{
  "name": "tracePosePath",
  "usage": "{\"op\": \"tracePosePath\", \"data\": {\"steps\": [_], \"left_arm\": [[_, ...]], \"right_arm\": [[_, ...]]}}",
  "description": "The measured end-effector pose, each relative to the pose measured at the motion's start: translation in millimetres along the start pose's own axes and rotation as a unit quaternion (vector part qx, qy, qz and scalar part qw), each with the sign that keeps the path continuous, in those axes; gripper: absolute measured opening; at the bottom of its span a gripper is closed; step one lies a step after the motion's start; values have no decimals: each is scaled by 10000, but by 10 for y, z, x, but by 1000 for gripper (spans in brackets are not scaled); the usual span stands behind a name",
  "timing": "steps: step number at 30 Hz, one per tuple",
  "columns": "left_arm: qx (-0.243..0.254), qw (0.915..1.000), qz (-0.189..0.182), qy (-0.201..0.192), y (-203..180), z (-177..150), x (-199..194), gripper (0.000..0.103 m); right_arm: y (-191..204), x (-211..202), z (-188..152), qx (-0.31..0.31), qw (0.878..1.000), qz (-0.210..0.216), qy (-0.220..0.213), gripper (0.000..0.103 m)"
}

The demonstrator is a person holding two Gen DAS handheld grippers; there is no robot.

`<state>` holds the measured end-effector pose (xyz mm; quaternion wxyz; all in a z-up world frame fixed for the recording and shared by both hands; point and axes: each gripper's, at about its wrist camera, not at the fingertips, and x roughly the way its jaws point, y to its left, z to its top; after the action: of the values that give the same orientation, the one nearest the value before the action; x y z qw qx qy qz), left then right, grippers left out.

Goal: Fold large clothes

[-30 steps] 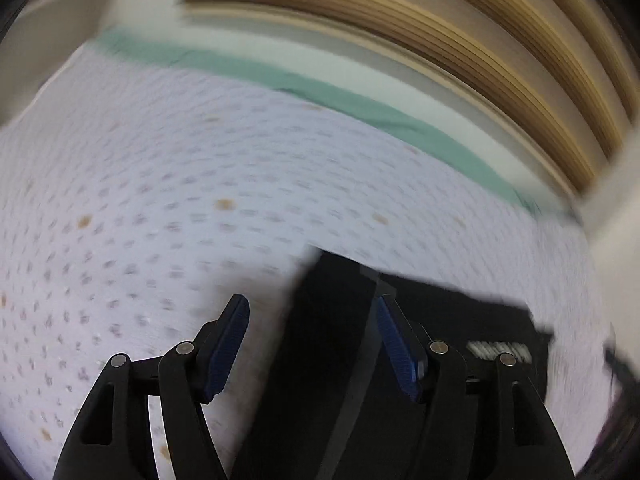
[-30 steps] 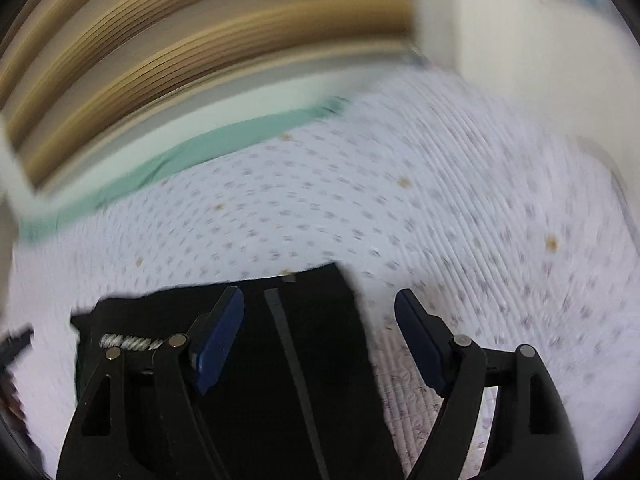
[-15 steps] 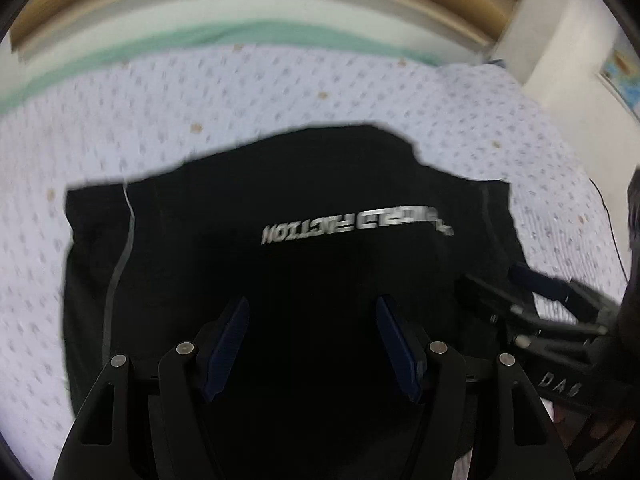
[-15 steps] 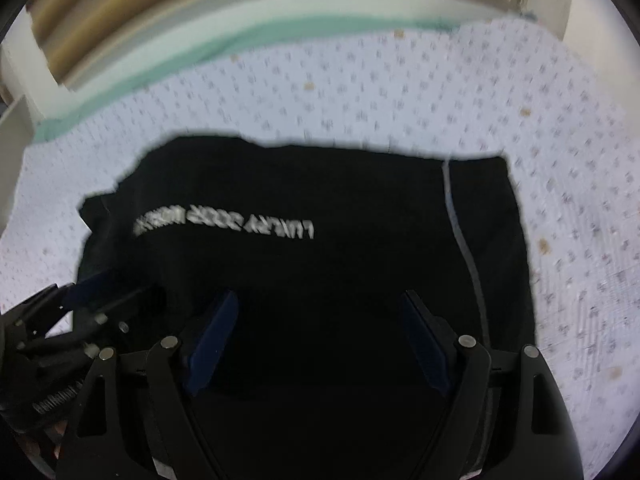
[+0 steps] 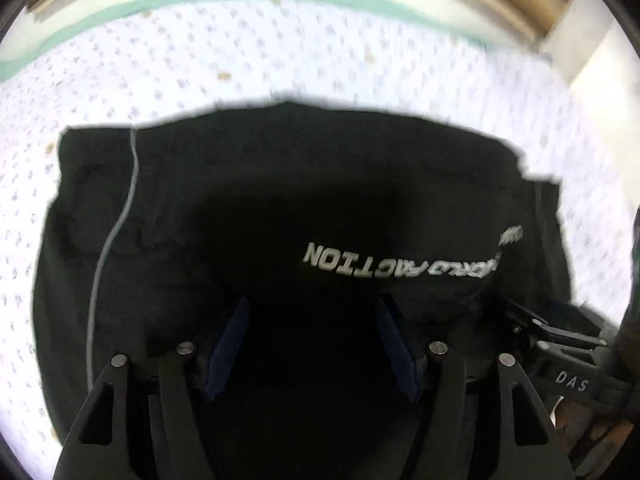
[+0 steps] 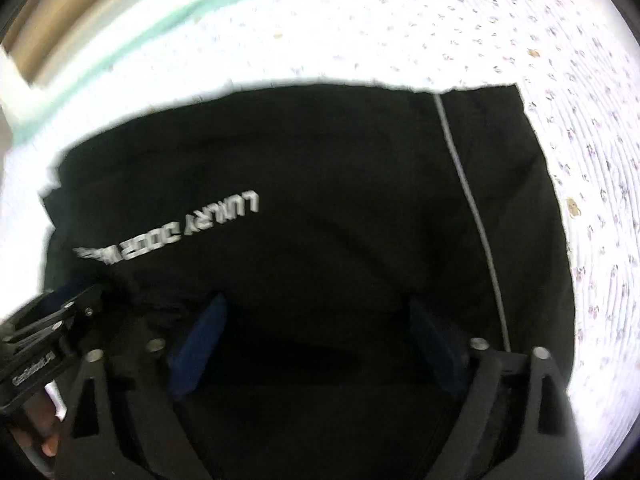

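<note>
Hovering both tongs over a black garment (image 5: pixel 280 208), I am lining up for a fold. The left gripper (image 5: pixel 312 340) is sitting spread, nothing between its blue pads (image 5: pixel 228 340). The right gripper (image 6: pixel 316 340) is widening its jaws, also empty, probably to take a thick edge. The garment is filling the centre and lower frame, lying on a white dotted bedsheet (image 5: pixel 280 40), seemingly already folded into a rough rectangle, showing silver upside-down lettering (image 6: pixel 224 224) and a thin pale stripe (image 6: pixel 472 208).
</note>
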<state>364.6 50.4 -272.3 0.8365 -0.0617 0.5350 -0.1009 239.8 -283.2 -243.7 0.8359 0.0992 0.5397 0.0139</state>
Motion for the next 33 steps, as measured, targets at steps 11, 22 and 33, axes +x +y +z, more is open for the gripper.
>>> {"op": "tracePosePath", "data": {"steps": [11, 22, 33], "left_arm": [[664, 9976, 83, -174, -146, 365, -42, 60], [323, 9980, 274, 463, -15, 646, 767, 63], [593, 9981, 119, 128, 47, 476, 699, 65]], "right_arm": [[529, -162, 289, -1464, 9881, -93, -470, 87], [112, 620, 516, -612, 9978, 94, 230, 98], [129, 471, 450, -735, 9970, 75, 245, 102]]}}
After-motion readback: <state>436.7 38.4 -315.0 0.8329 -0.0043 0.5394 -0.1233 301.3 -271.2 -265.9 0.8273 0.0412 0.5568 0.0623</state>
